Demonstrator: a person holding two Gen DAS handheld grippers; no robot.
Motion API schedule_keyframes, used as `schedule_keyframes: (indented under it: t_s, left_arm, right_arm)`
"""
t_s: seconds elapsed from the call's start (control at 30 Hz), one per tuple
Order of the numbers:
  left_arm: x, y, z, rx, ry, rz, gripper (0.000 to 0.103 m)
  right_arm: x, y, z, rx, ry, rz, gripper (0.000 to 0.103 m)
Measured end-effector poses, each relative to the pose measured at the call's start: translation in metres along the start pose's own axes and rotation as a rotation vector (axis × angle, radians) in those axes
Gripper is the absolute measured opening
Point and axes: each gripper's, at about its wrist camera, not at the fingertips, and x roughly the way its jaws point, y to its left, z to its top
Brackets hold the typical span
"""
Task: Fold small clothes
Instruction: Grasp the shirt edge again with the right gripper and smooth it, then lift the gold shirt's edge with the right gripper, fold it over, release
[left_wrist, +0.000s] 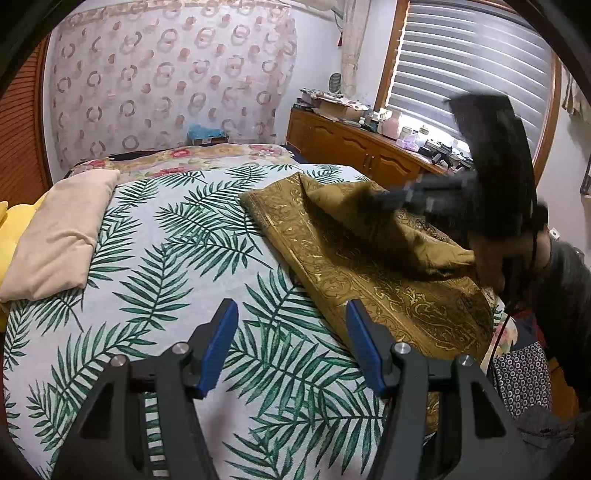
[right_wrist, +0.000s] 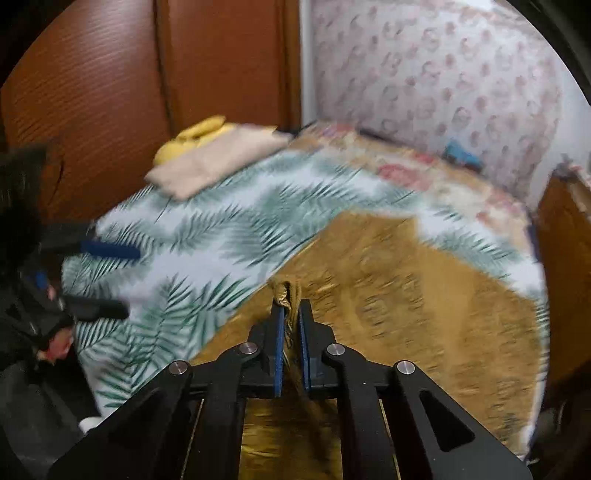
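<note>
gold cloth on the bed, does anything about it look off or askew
Nothing damaged or spilled. The gold cloth lies partly folded, one corner lifted off the bedspread because the right gripper is shut on it. The left gripper is open and empty.

A lived-in home bedroom is showing here — a bed (left_wrist: 166, 236) is taking up most of the view, wearing a palm-leaf print bedspread (left_wrist: 192, 258) with a beige pillow (left_wrist: 59, 236) lying at its side. A ring-patterned curtain (left_wrist: 166, 77) is hanging behind it, slatted blinds (left_wrist: 472, 62) are covering a wood-framed window, and a low wooden cabinet (left_wrist: 354, 147) is carrying household clutter — boxes, jars, small containers. Wooden louvred doors (right_wrist: 92, 92) are closing off one wall.
</note>
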Motion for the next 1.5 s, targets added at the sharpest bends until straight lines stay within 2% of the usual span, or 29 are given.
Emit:
schedule_keyframes:
  t_s: [0.03,0.07,0.2,0.27,0.33,0.37,0.4,0.53,0.6,0.63,0.67,0.7,0.77,0.9,1.0,1.07,1.13,1.33,1.5]
  left_arm:
    - [0.001,-0.001,0.000,0.002,0.002,0.000,0.060]
    - [0.002,-0.002,0.000,0.005,0.005,0.000,0.060]
    - [0.005,-0.006,0.001,0.013,0.011,-0.004,0.060]
    - [0.006,-0.007,0.000,0.017,0.015,-0.006,0.060]
    - [0.008,-0.008,0.000,0.018,0.020,-0.007,0.060]
    - [0.009,-0.009,-0.001,0.020,0.023,-0.008,0.060]
    - [0.010,-0.010,-0.001,0.023,0.025,-0.010,0.060]
    - [0.012,-0.011,-0.001,0.028,0.030,-0.012,0.060]
    - [0.012,-0.012,-0.002,0.031,0.034,-0.012,0.060]
    - [0.012,-0.012,-0.002,0.034,0.035,-0.012,0.060]
    - [0.013,-0.013,-0.002,0.036,0.037,-0.013,0.060]
    - [0.013,-0.014,-0.001,0.037,0.037,-0.014,0.060]
    - [0.015,-0.015,0.001,0.039,0.037,-0.016,0.060]
    - [0.019,-0.021,0.003,0.049,0.045,-0.019,0.060]
    - [0.023,-0.025,0.003,0.058,0.053,-0.020,0.060]
    - [0.025,-0.027,0.003,0.063,0.058,-0.019,0.060]
    - [0.027,-0.030,0.003,0.070,0.065,-0.023,0.060]
    - [0.038,-0.039,-0.003,0.085,0.104,-0.021,0.060]
    - [0.044,-0.043,-0.011,0.081,0.126,-0.046,0.060]
  right_arm:
    - [-0.015,-0.019,0.009,0.020,-0.032,-0.049,0.004]
    - [-0.015,-0.019,0.009,0.020,-0.032,-0.049,0.004]
    - [-0.034,-0.074,0.030,0.044,-0.050,-0.224,0.004]
    - [-0.035,-0.084,0.032,0.052,-0.046,-0.248,0.004]
    - [-0.035,-0.108,0.037,0.070,-0.034,-0.315,0.004]
    - [-0.029,-0.132,0.038,0.076,-0.002,-0.391,0.004]
    - [-0.024,-0.146,0.037,0.102,0.021,-0.424,0.004]
    - [-0.014,-0.179,0.028,0.182,0.078,-0.559,0.004]
    - [-0.013,-0.186,0.023,0.197,0.090,-0.628,0.011]
    - [-0.015,-0.188,0.019,0.202,0.088,-0.645,0.022]
    - [-0.017,-0.190,0.017,0.213,0.088,-0.642,0.032]
    - [-0.017,-0.190,0.017,0.213,0.088,-0.642,0.032]
    - [-0.029,-0.189,0.008,0.237,0.075,-0.579,0.033]
    - [-0.043,-0.178,-0.006,0.243,0.064,-0.517,0.033]
    - [-0.058,-0.148,-0.031,0.227,0.060,-0.438,0.033]
    - [-0.060,-0.142,-0.036,0.224,0.058,-0.425,0.033]
    - [-0.067,-0.121,-0.057,0.230,0.055,-0.375,0.033]
    - [-0.072,-0.106,-0.087,0.238,0.077,-0.356,0.033]
    - [-0.078,-0.108,-0.115,0.242,0.126,-0.389,0.033]
